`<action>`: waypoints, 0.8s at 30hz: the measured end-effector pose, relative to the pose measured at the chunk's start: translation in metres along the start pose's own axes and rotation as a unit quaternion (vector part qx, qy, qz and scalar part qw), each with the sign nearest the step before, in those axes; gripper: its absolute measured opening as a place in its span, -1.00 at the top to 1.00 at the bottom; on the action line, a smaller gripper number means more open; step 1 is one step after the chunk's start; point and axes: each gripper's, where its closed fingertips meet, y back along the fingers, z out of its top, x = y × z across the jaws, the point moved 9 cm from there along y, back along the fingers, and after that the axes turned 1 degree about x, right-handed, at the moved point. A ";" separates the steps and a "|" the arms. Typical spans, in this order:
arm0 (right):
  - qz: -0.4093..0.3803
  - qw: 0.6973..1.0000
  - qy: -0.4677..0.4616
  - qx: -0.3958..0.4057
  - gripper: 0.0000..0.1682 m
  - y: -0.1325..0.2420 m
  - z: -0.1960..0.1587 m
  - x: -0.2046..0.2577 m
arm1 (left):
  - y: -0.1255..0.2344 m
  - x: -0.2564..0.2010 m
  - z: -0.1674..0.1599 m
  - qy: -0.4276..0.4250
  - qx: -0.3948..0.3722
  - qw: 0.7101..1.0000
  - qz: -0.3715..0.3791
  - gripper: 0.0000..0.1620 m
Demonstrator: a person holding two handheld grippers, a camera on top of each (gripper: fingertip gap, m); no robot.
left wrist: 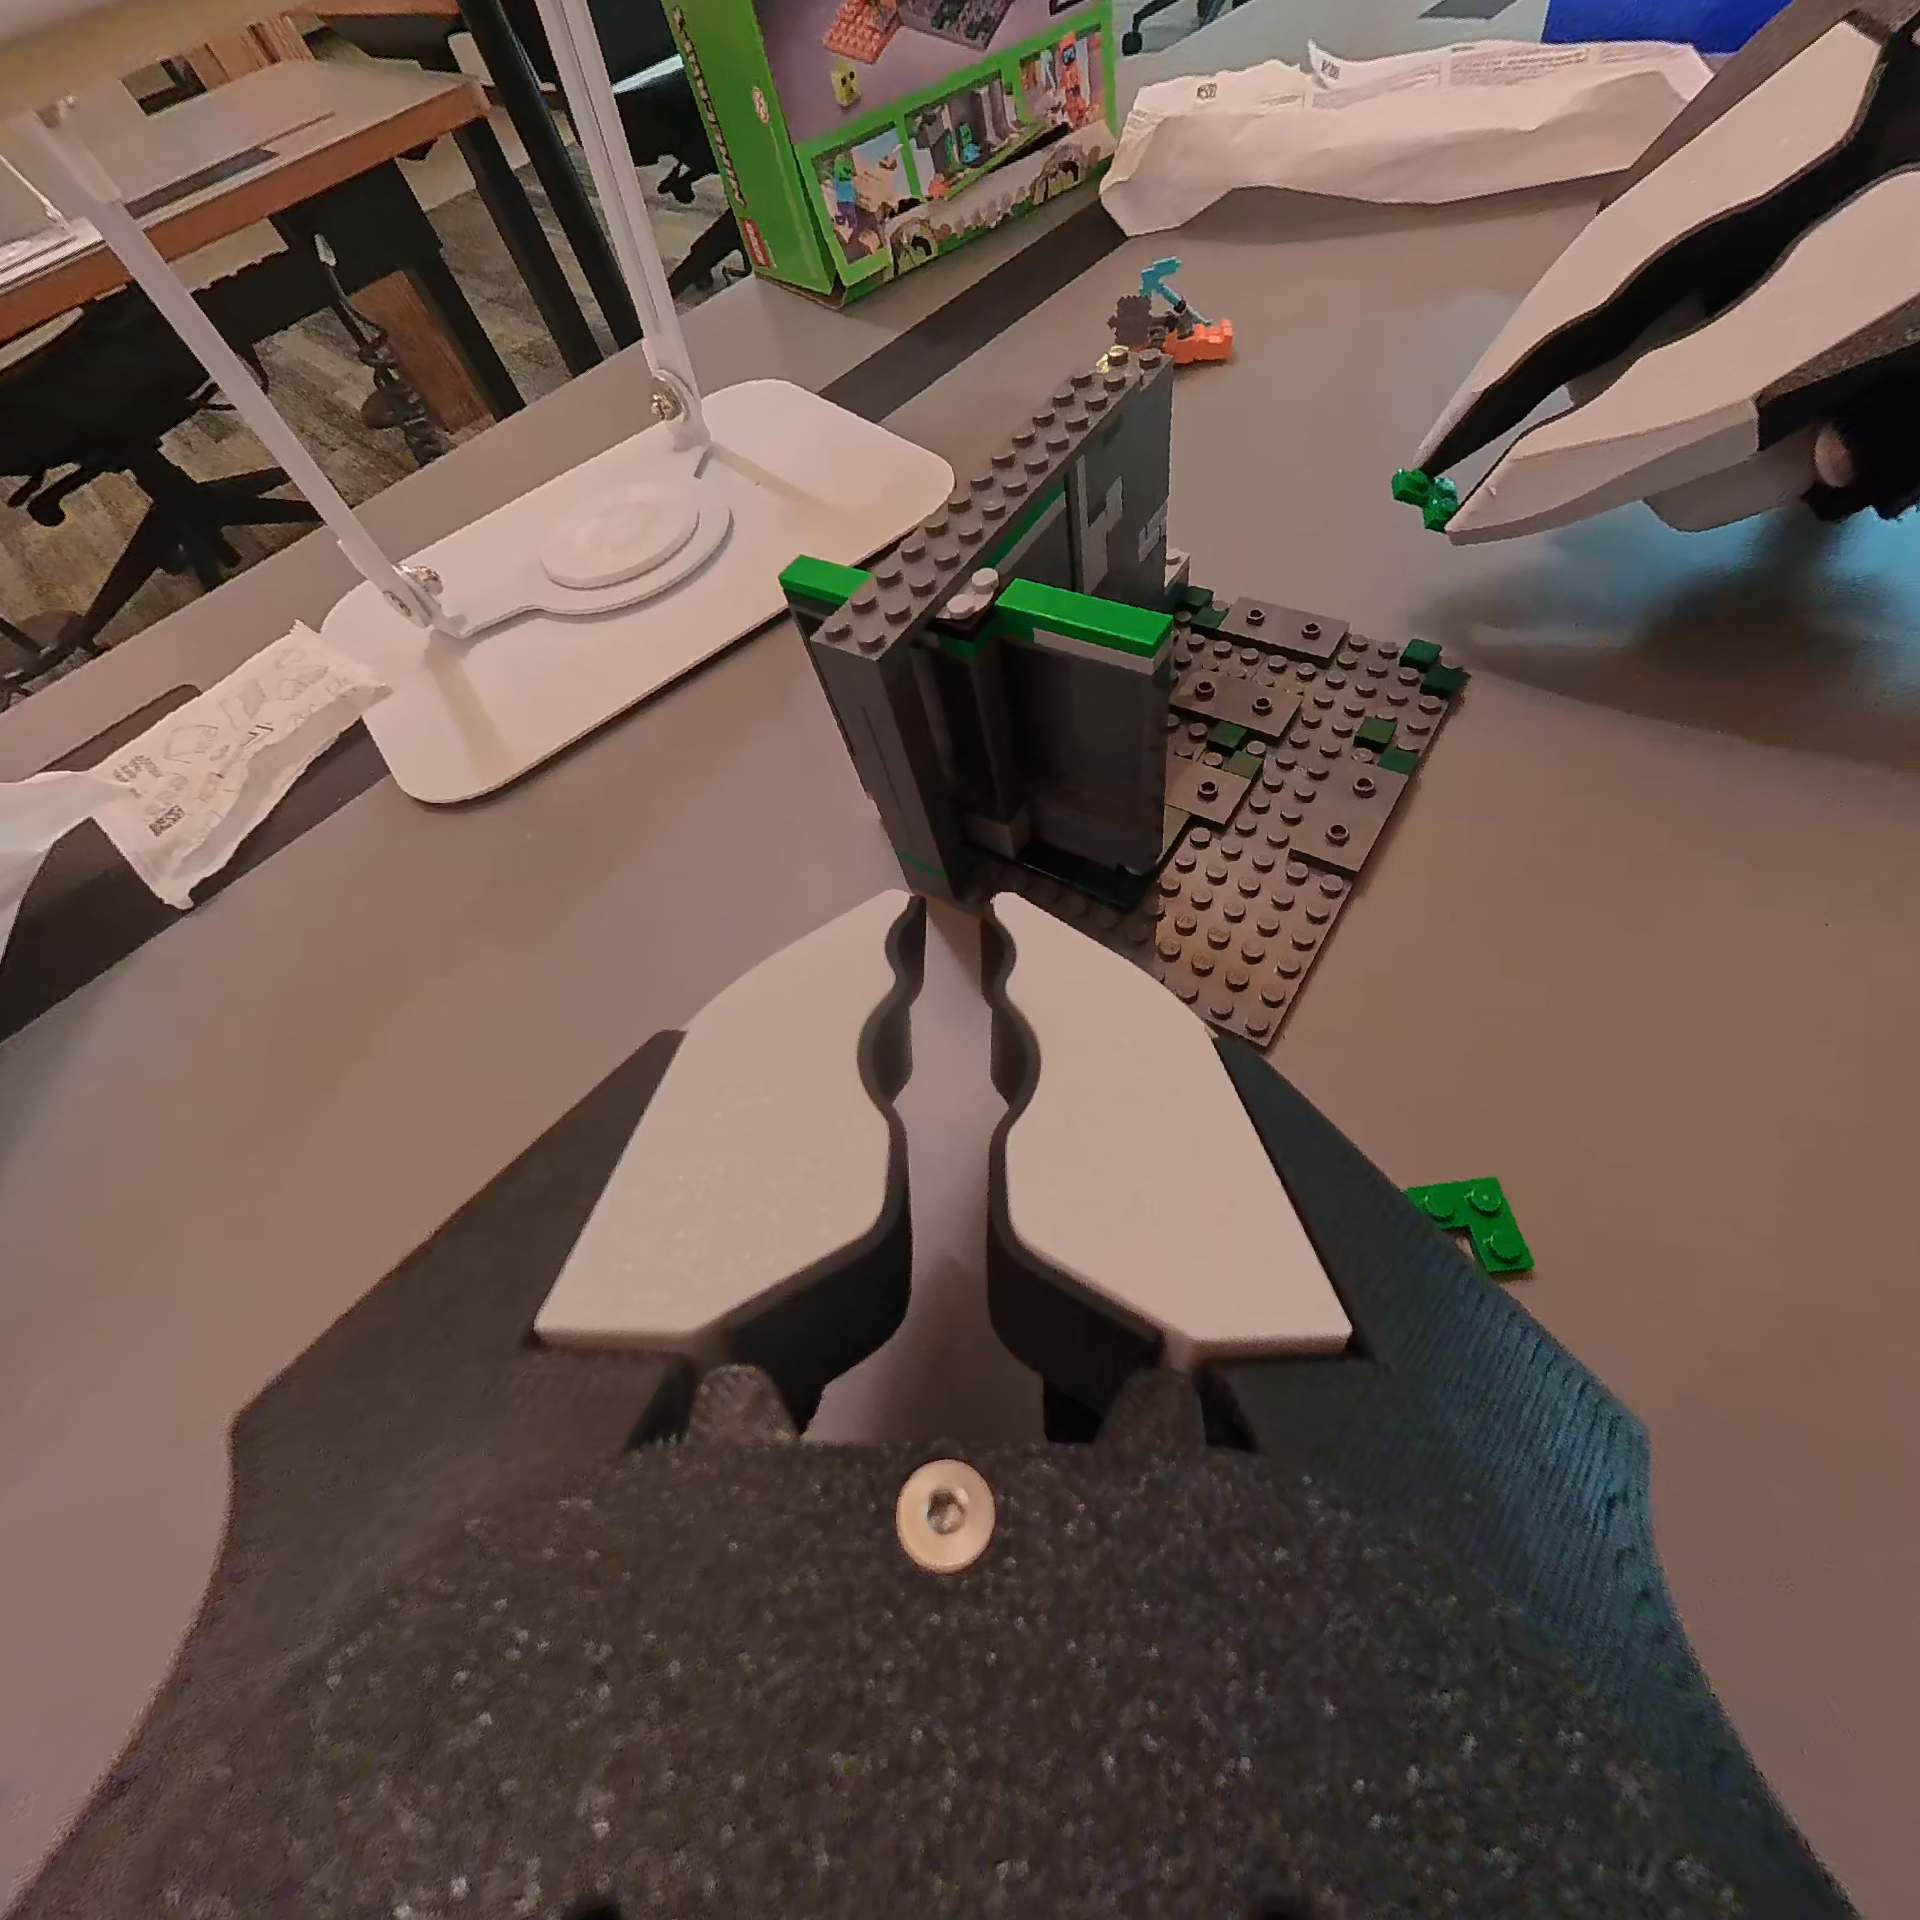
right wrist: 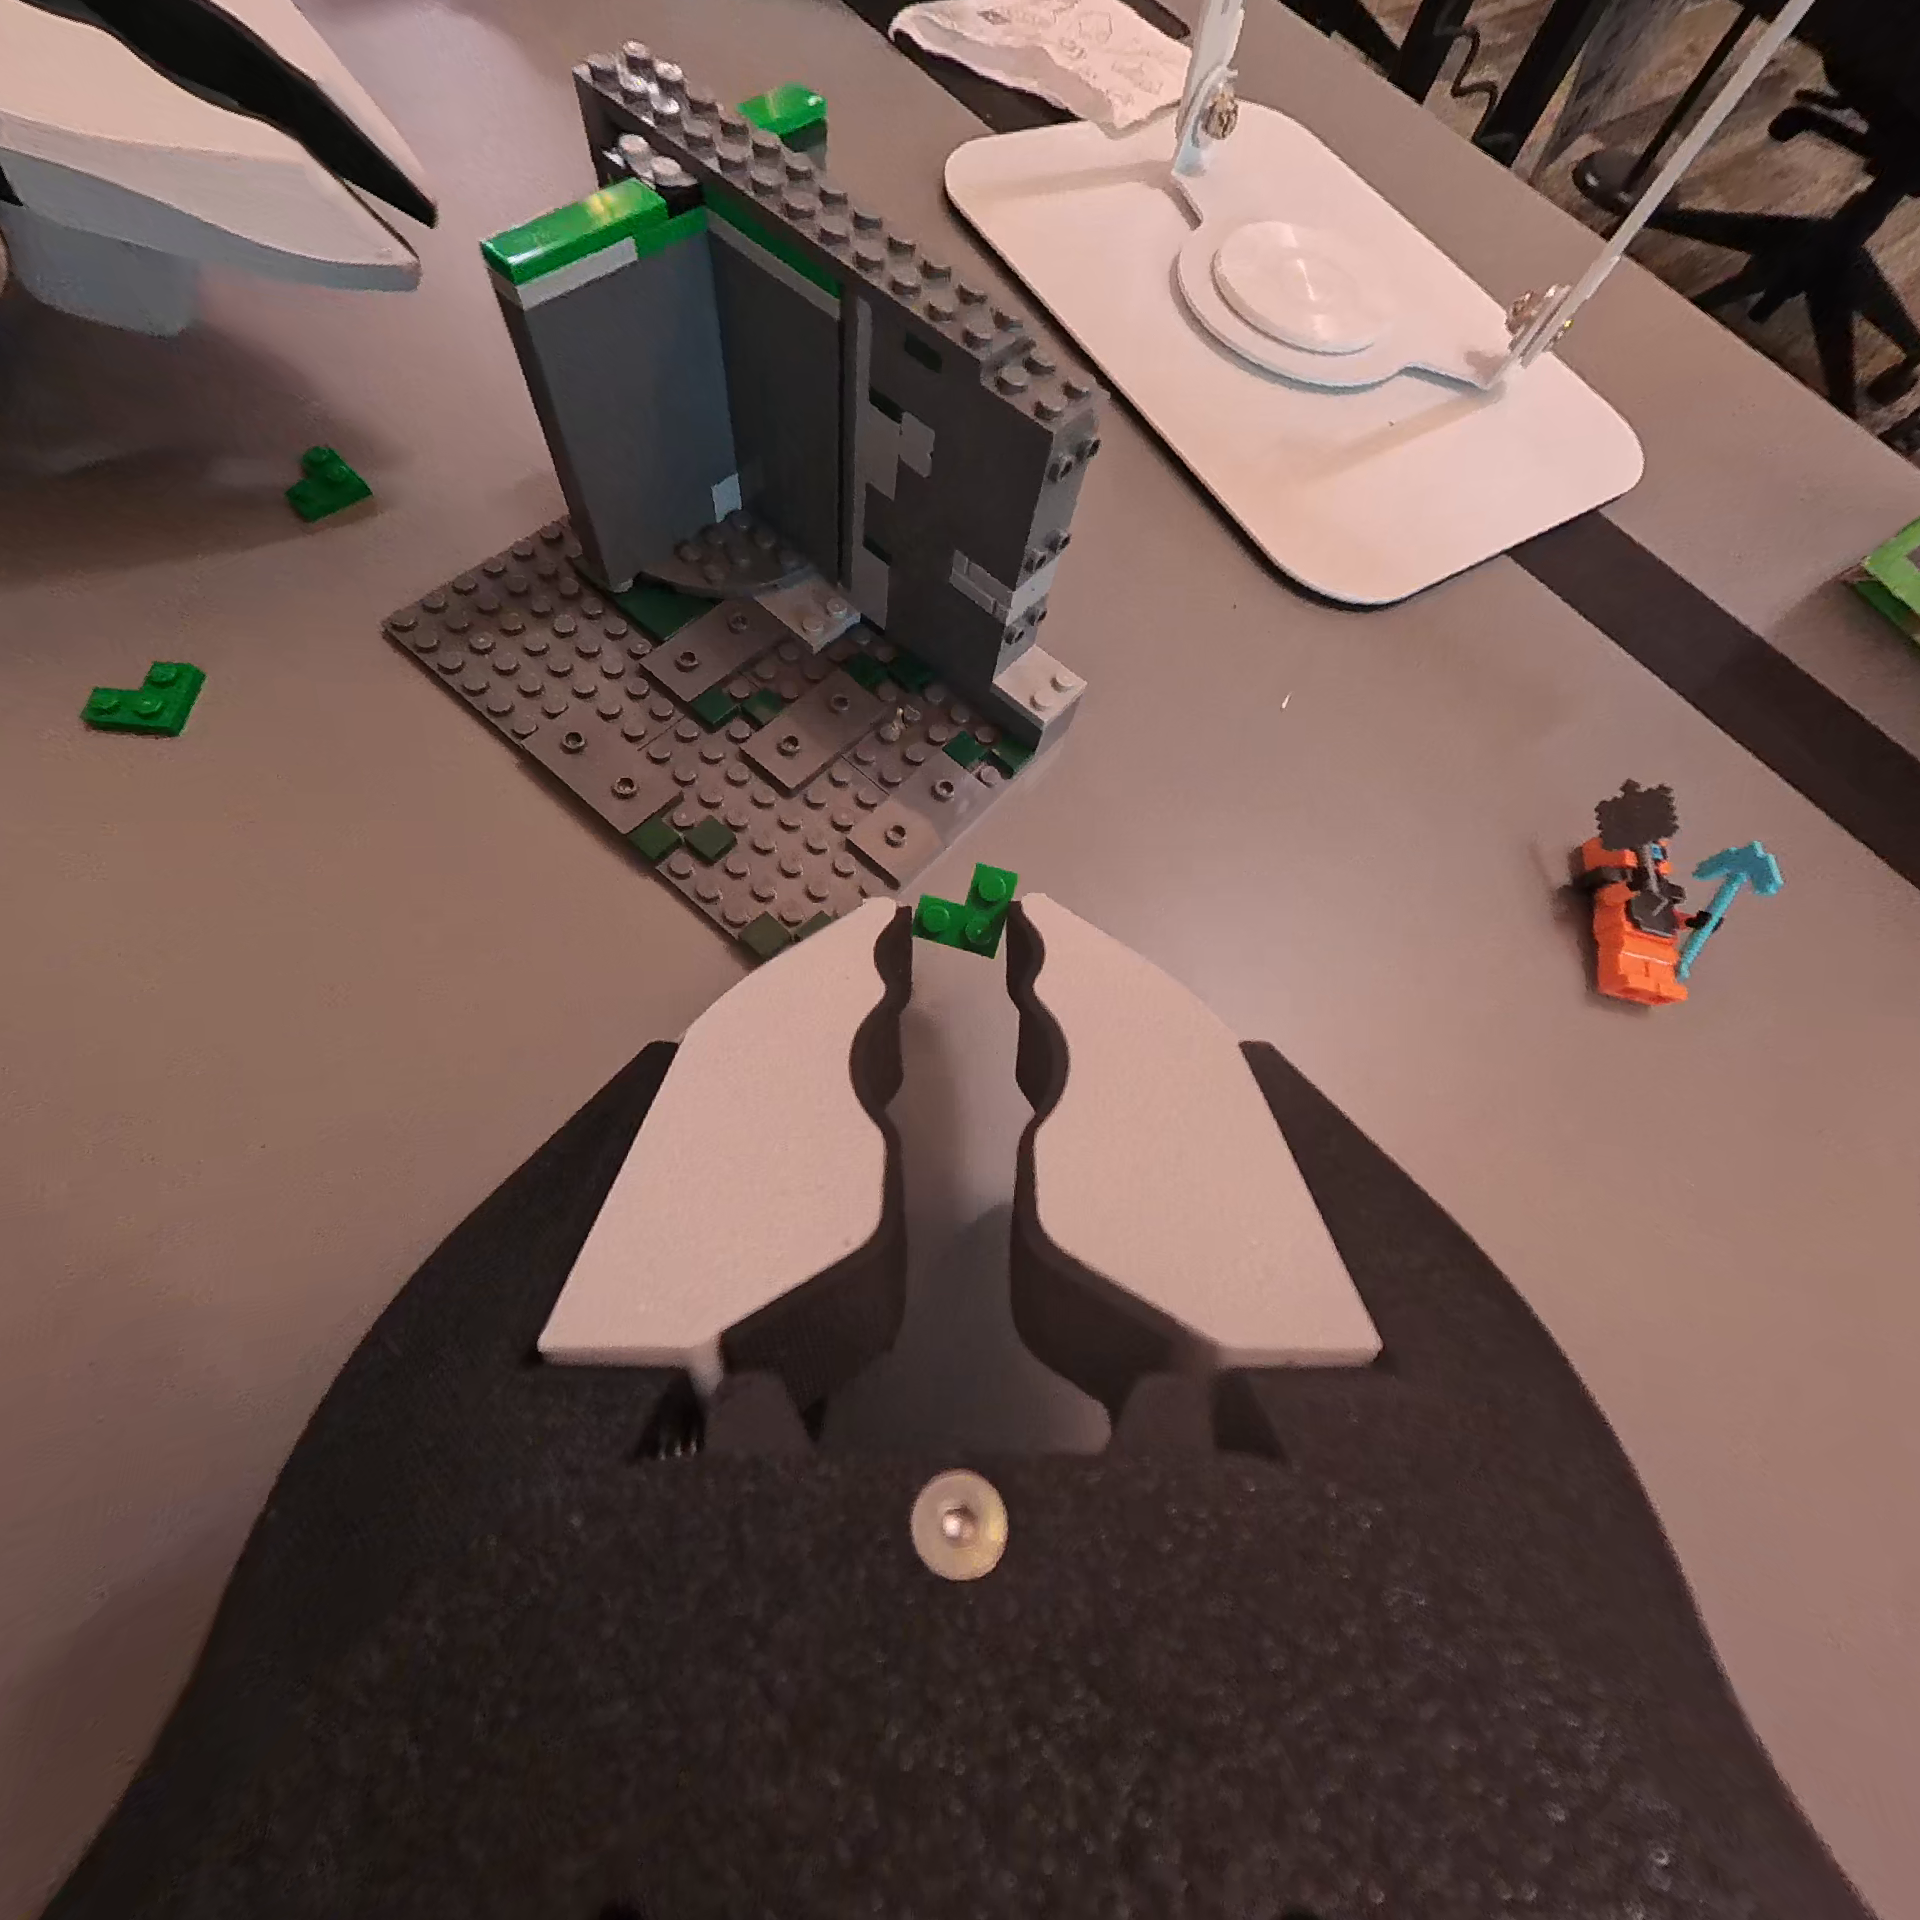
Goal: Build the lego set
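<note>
- The right tongs (right wrist: 958, 914) grip a small green corner plate (right wrist: 966, 912) at the very tips, held above the grey worktop (right wrist: 1299, 883) just off the near edge of the dark grey studded baseplate (right wrist: 540, 665).
- In the left wrist view the same right tongs (left wrist: 1439, 499) hang off to the right of the model, the green piece (left wrist: 1423, 497) pinched at their points and clear of the worktop (left wrist: 520, 987).
- The left tongs (left wrist: 956, 914) stand slightly parted and grasp nothing, their tips just short of the near corner of the grey wall section (left wrist: 997, 727), which rises upright from the baseplate (left wrist: 1278, 831).
- Green strips cap the top of the wall section (right wrist: 790, 395) in both views.
- Two more green corner plates lie loose on the worktop: one (right wrist: 145, 701) to the left of the baseplate, another (right wrist: 327, 483) further back, near the left tongs (right wrist: 400, 255).
- One of them (left wrist: 1475, 1226) shows beside the left tongs' right finger.
- An orange figure with a blue pickaxe (right wrist: 1652, 914) lies on its side, well apart to the right of the model.
- A white stand base (right wrist: 1299, 343) sits behind the wall, with the green set box (left wrist: 914, 145) and crumpled paper bags (left wrist: 1382, 125) at the far edge.
</note>
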 end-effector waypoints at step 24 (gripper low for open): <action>-0.006 0.995 0.015 -0.103 0.80 0.003 0.011 -0.006 | 0.016 -0.004 0.046 -0.004 -0.031 0.998 -0.050 0.81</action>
